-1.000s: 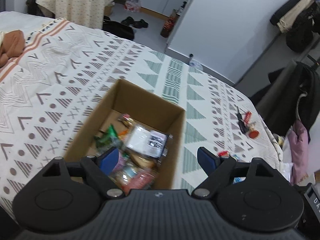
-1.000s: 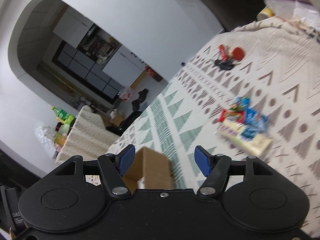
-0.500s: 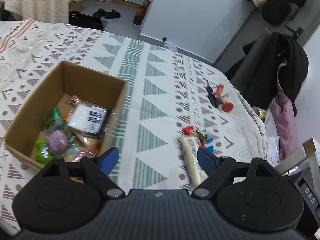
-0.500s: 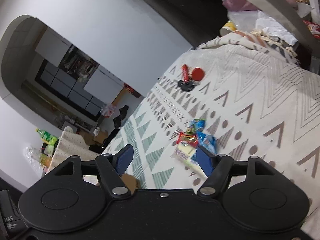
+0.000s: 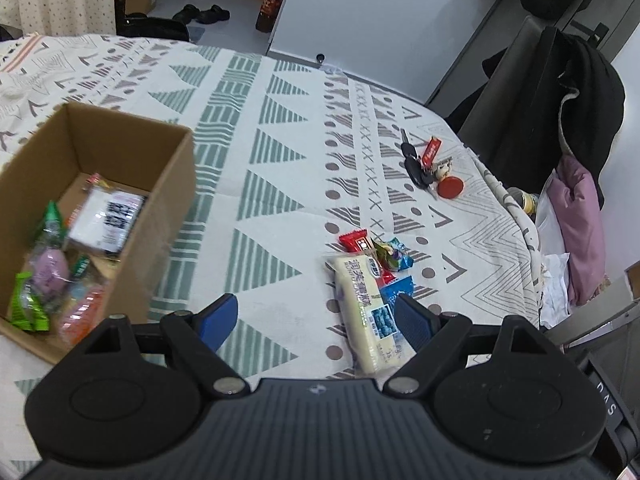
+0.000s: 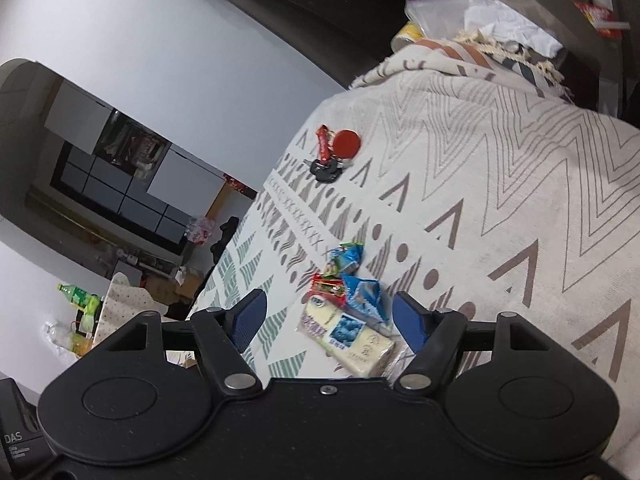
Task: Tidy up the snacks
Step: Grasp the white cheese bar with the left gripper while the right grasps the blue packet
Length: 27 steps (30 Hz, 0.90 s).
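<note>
Loose snack pile (image 5: 372, 268) located on patterned bedspread (image 5: 280, 184), to right of cardboard box (image 5: 172, 184) and well apart from it. Pile made up of long cream-coloured packet (image 5: 362, 304) with blue picture panel, small red wrapper (image 5: 354, 240) at its far end, blue-green wrapper (image 5: 394, 254) just beside that, and blue sachet (image 5: 400, 290) touching the packet's right edge. Same group seen in right wrist view: cream-coloured packet (image 6: 346, 338), red wrapper (image 6: 328, 288), blue sachet (image 6: 366, 298), blue-green wrapper (image 6: 344, 258), all overlapping or touching.

Box open-topped, flaps not visible, already holding several snacks: white packet with dark print (image 5: 106, 220), green wrappers (image 5: 28, 306), pale purple item (image 5: 50, 270), orange-pink packet (image 5: 82, 316). Contents slightly blurred; finer detail not readable.

Left gripper (image 5: 316, 318) spread wide, blue pads empty, positioned above bedspread between box and pile, right pad close beside near end of cream-coloured packet. Contact not confirmed.

Right gripper (image 6: 330, 318) likewise spread wide, nothing held, cream-coloured packet and blue sachet framed between its two pads. Height above the fabric not determinable.

Further out: key bunch (image 5: 418, 164) with red tag and red round disc (image 5: 450, 188) near far right edge of bed, well apart from snacks. Dark coat (image 5: 560, 92) and pink garment (image 5: 580, 232) beyond bed edge. Shoes (image 5: 204, 14) on floor in background.
</note>
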Motion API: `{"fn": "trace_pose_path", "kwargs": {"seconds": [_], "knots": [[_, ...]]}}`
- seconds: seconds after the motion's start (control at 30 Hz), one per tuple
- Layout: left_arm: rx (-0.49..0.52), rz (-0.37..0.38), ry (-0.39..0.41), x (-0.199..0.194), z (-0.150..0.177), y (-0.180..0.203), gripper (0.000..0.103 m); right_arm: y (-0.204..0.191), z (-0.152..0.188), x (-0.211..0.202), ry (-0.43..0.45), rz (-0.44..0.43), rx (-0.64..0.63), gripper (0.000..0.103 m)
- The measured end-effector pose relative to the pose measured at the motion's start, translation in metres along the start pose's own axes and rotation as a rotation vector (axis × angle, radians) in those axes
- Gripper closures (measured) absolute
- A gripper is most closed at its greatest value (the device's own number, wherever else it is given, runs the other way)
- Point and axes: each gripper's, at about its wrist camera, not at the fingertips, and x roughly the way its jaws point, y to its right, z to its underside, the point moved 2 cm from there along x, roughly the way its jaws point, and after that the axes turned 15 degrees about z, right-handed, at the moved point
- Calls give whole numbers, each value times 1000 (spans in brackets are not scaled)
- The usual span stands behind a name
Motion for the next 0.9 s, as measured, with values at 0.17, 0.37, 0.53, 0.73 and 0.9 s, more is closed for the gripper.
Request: {"fn": "trace_pose_path", "kwargs": {"seconds": [0.17,0.37,0.53,0.73,0.9], "knots": [[-10,16,-18,25,2,1,23,8,-2,20,-29,-4,14,34],[-15,39,-59,58,4,1,38,11,-2,49,-80,-37,39,34],[-47,54,-98,87,0,-3,45,15,-5,70,-113,-35,54,34],[-81,77,-148,115,-1,-3,47,16,-6,90,-145,-45,83,34],[-86,75,-162,130,4,-5,53,17,-7,101,-156,-54,94,35]]}}
